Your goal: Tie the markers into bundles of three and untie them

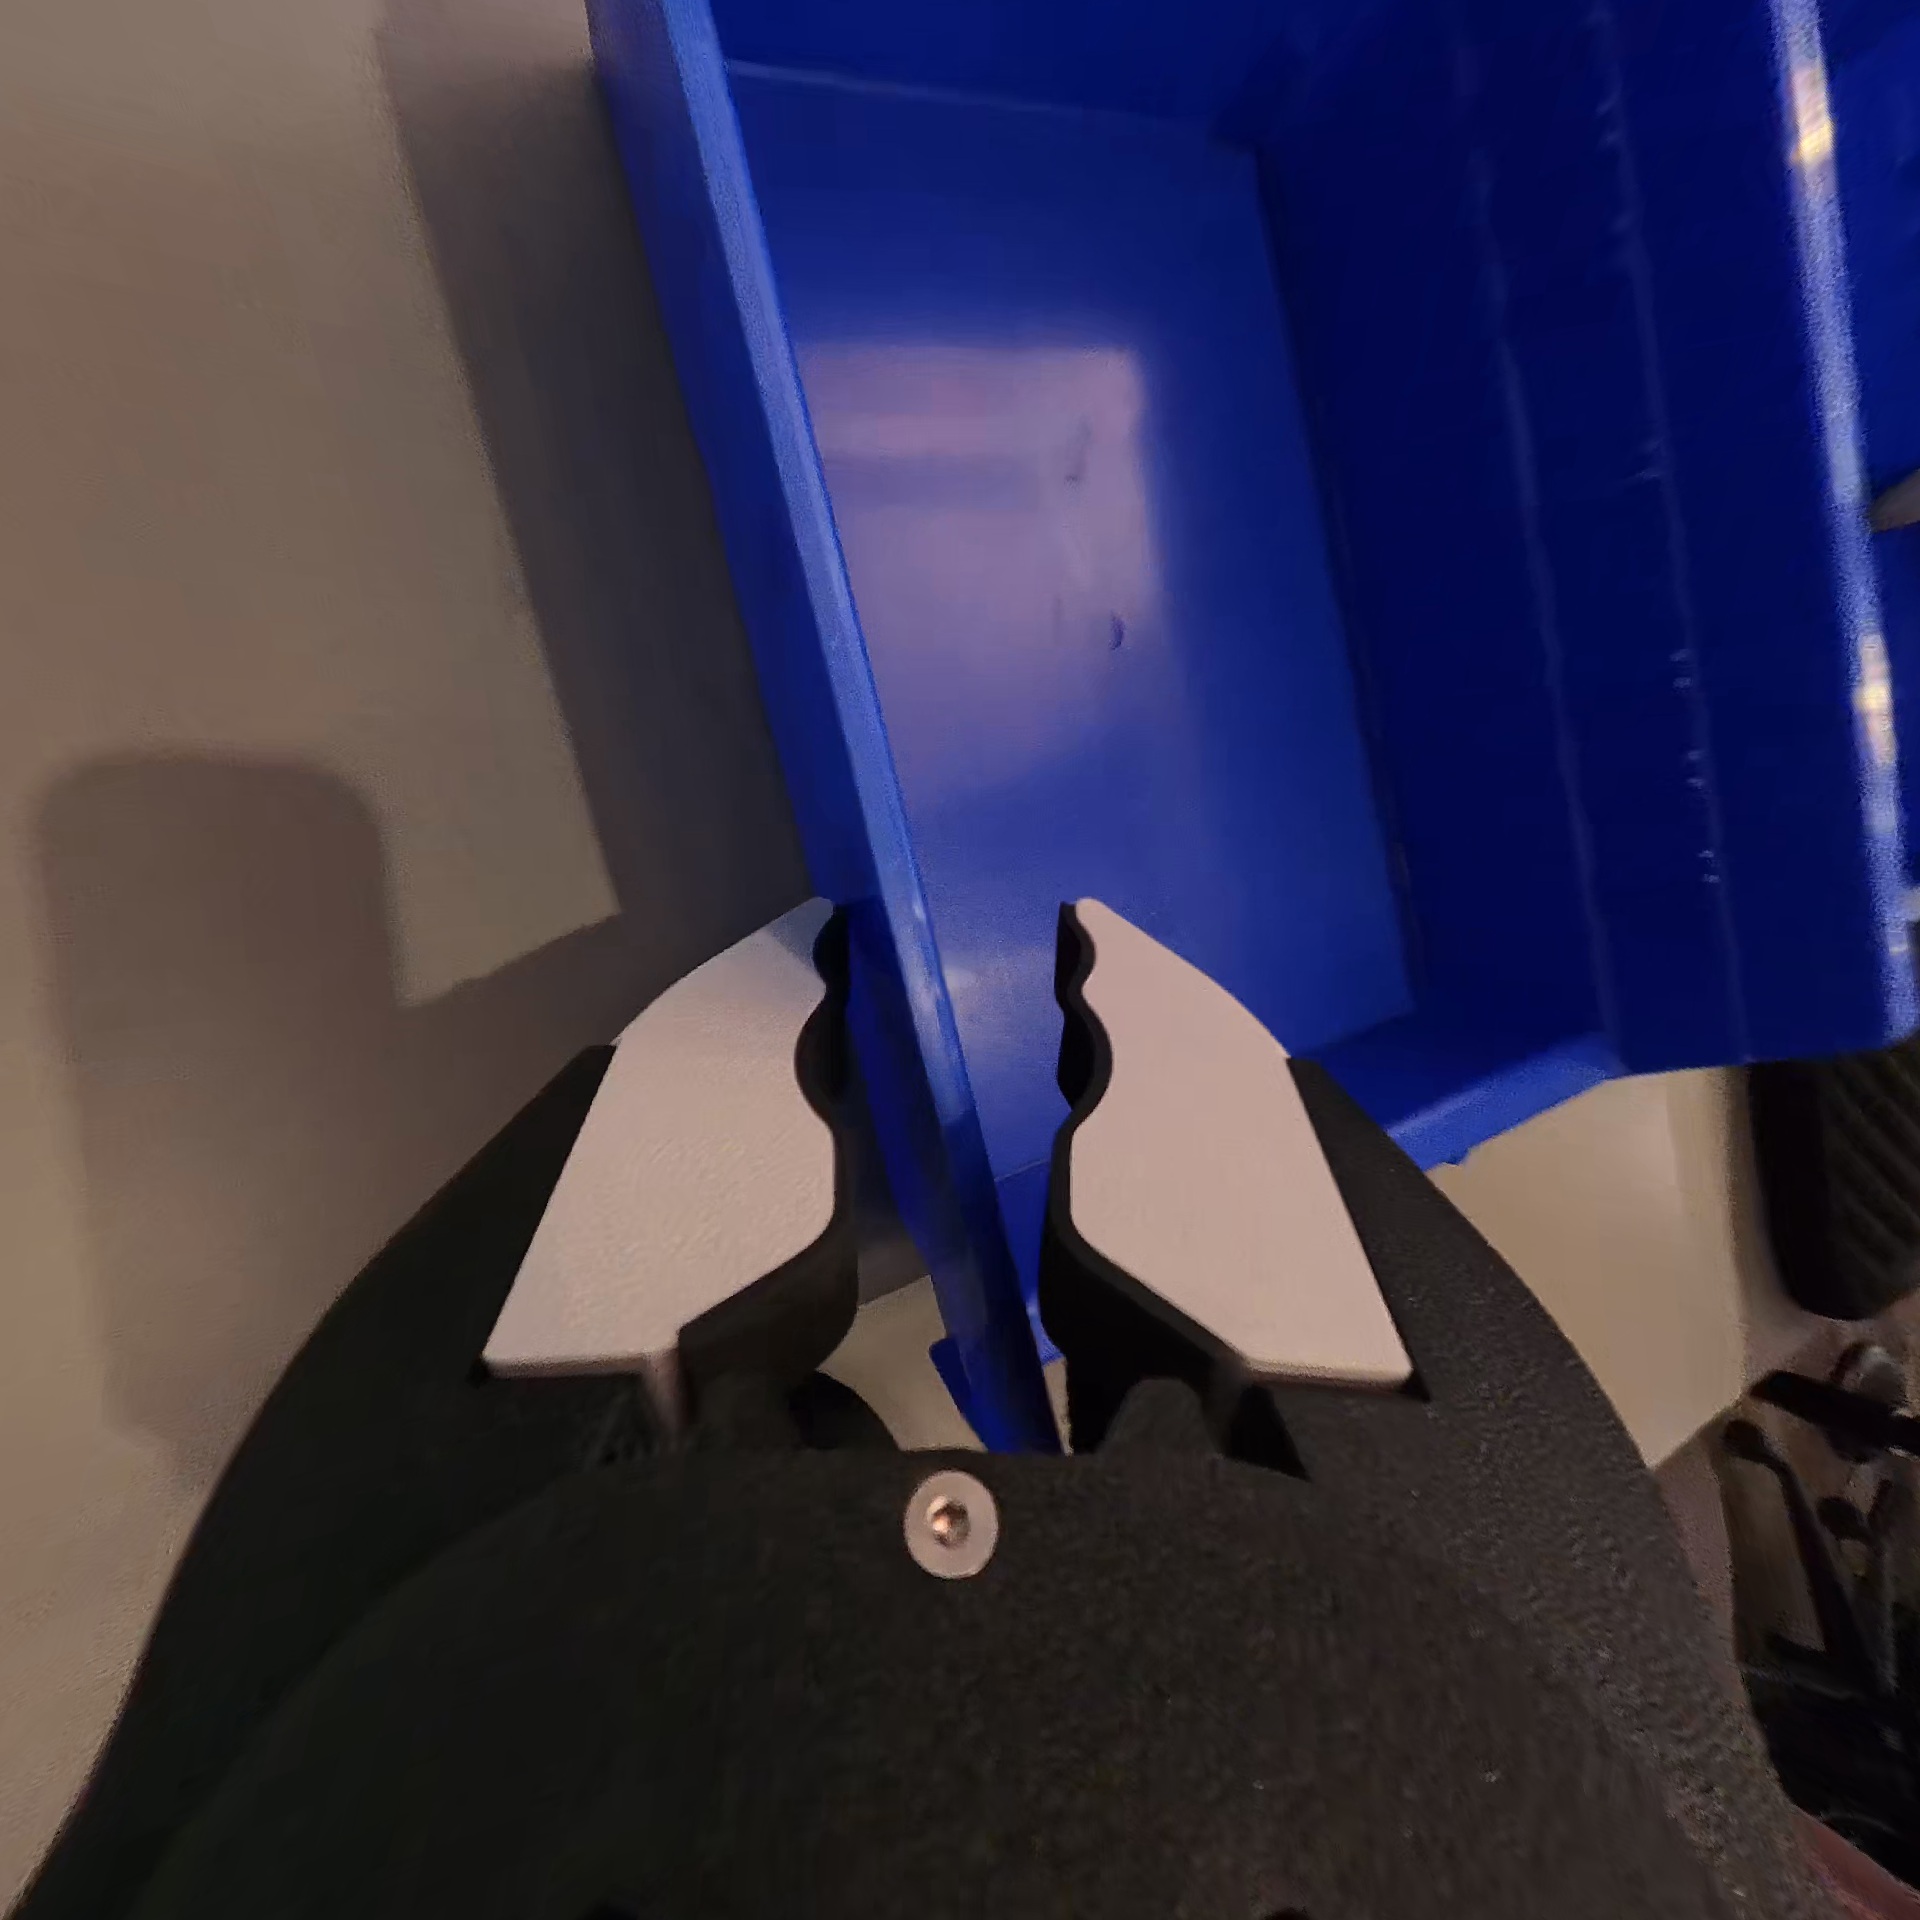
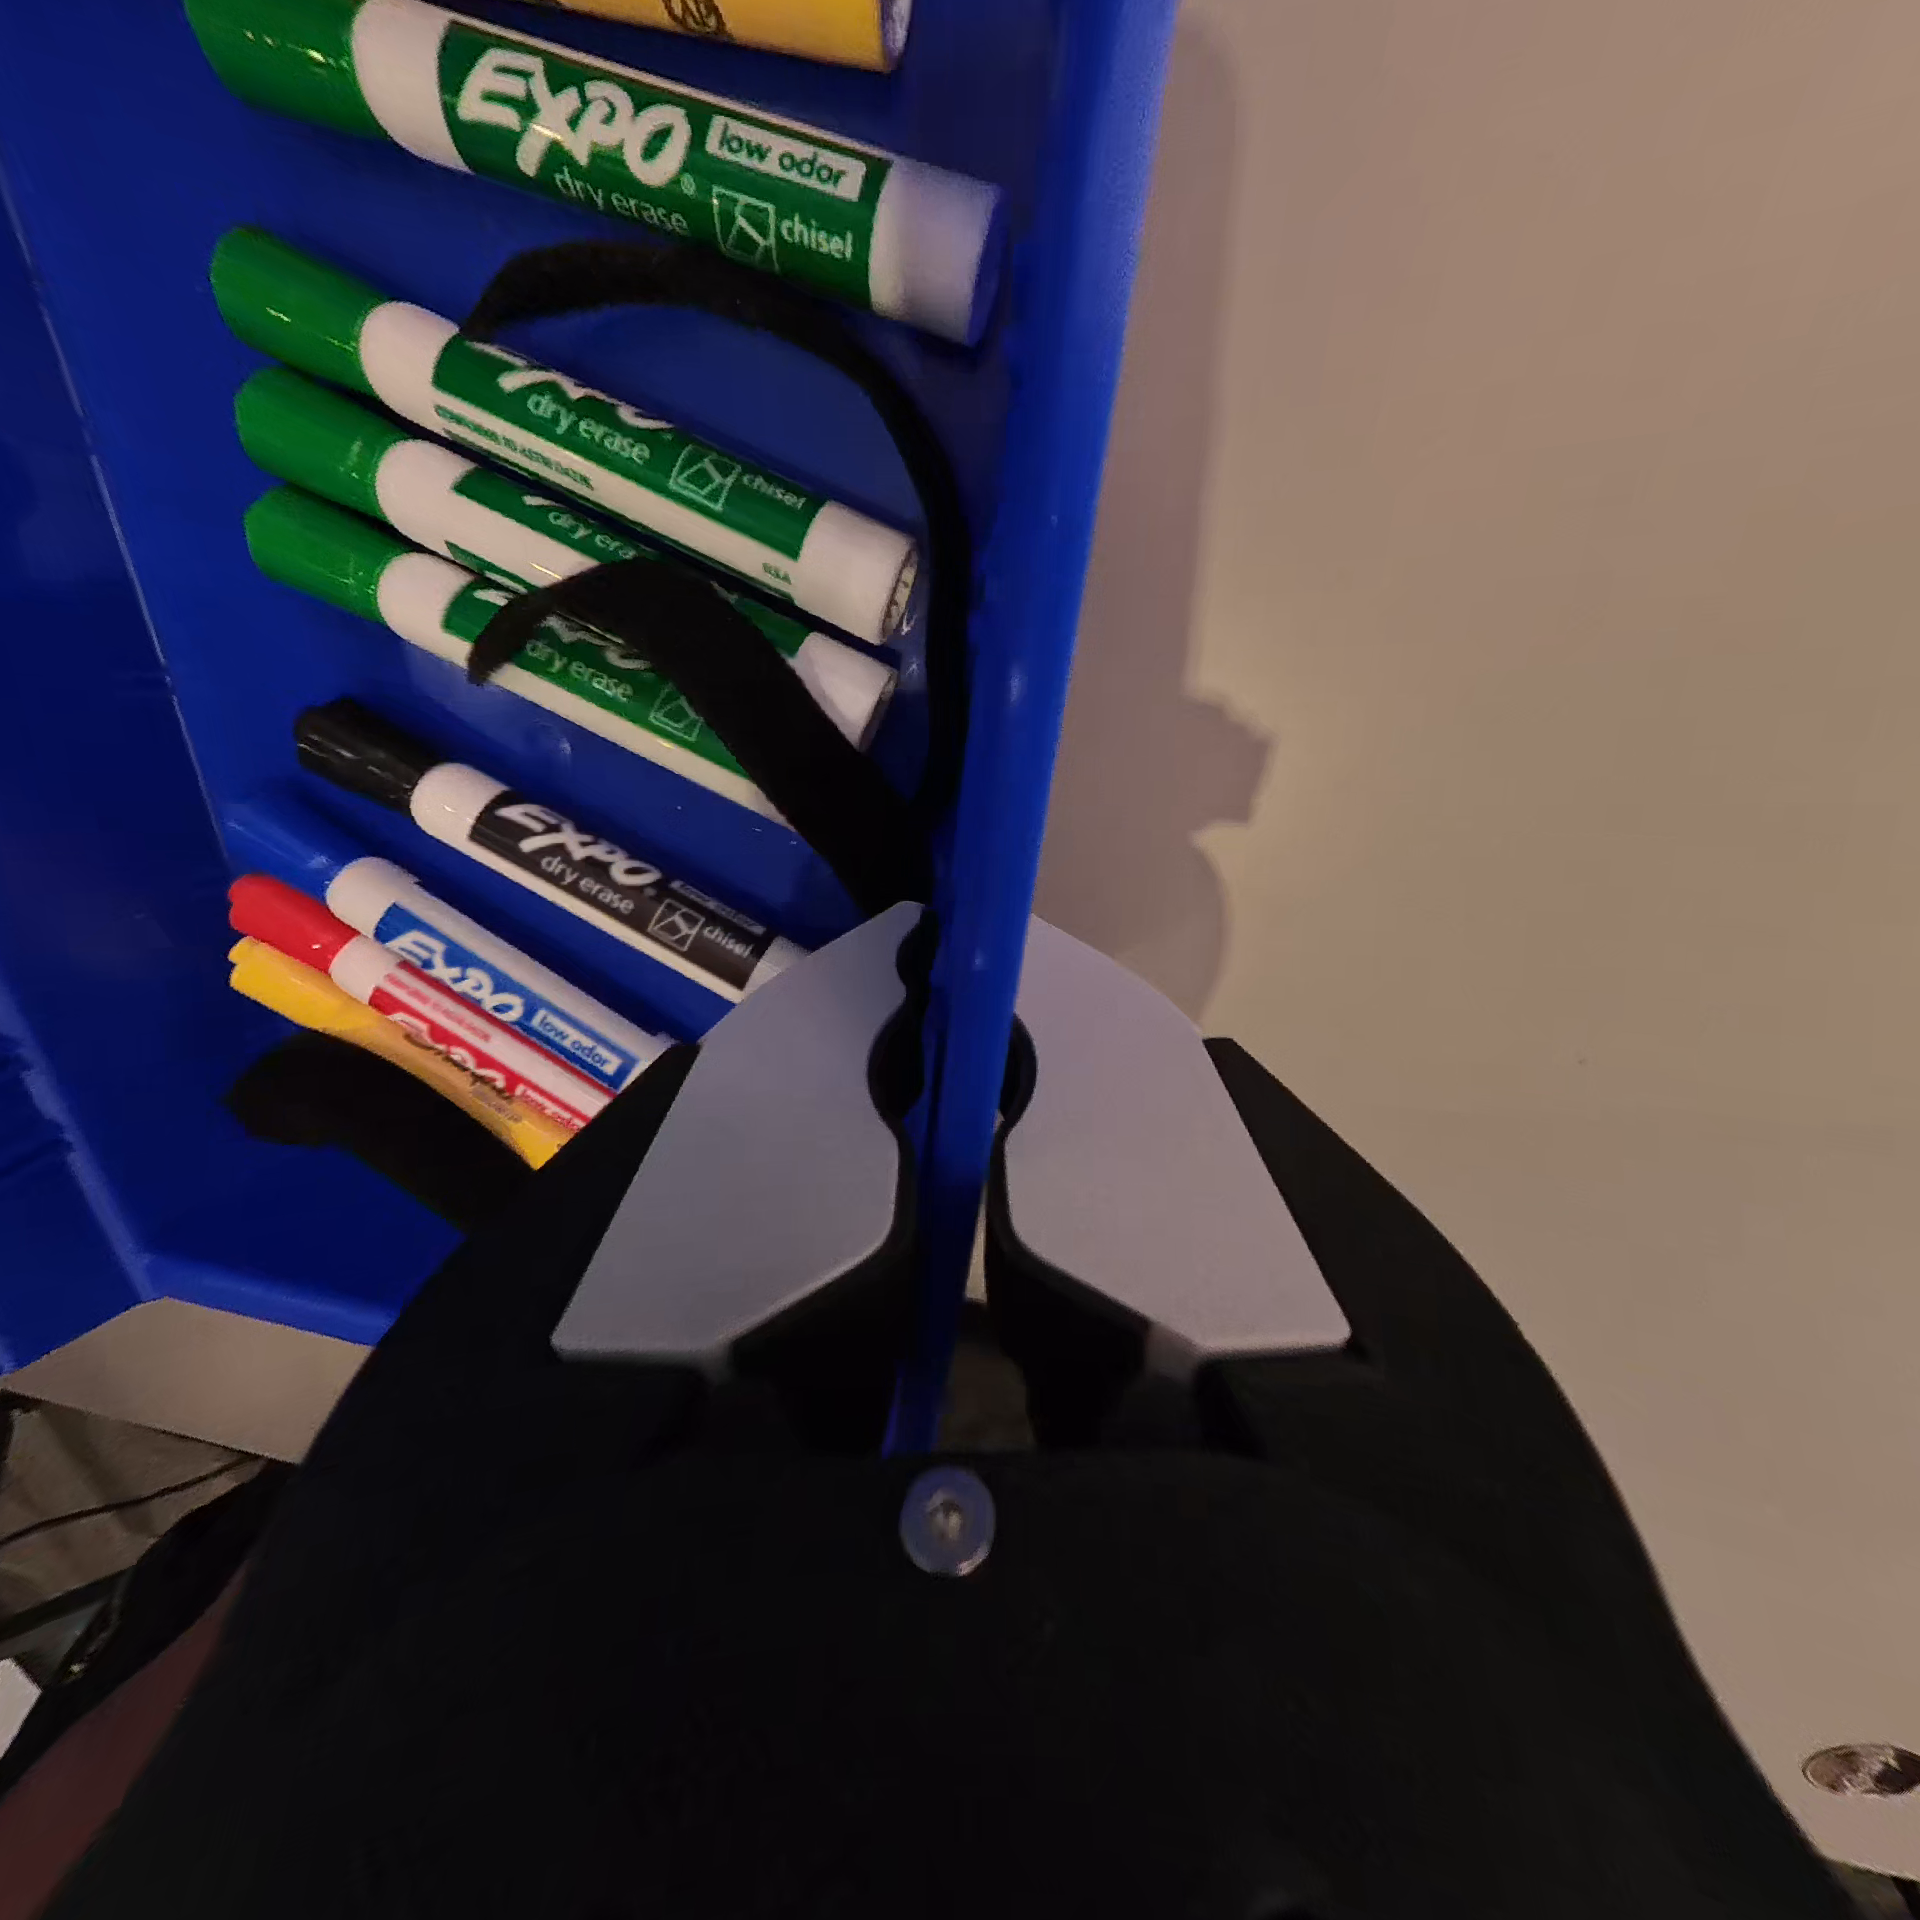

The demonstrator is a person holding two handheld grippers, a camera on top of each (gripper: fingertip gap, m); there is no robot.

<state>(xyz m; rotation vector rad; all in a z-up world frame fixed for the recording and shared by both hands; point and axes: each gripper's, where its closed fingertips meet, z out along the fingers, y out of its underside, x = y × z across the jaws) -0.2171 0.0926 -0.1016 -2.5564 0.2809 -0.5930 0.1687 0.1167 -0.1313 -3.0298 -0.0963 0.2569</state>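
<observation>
Left gripper [image 1: 945, 914]: jaws straddle left wall of blue bin [image 1: 1039, 623], narrow gap remains, wall not visibly clamped. Compartment beyond holds nothing.

Right gripper [image 2: 961, 925]: jaws closed on bin's right wall [image 2: 1039, 520], black strap [image 2: 727, 686] apparently pinched with it.

Markers [image 2: 623, 478]: loose in bin, lying crosswise; three green ones inside slack strap loop near right wall.

Judgement: step is repositioning bin. Close left jaws fully, move both sides together, keep bin level.

Labels: printed marker branding present; not transcribed.
</observation>
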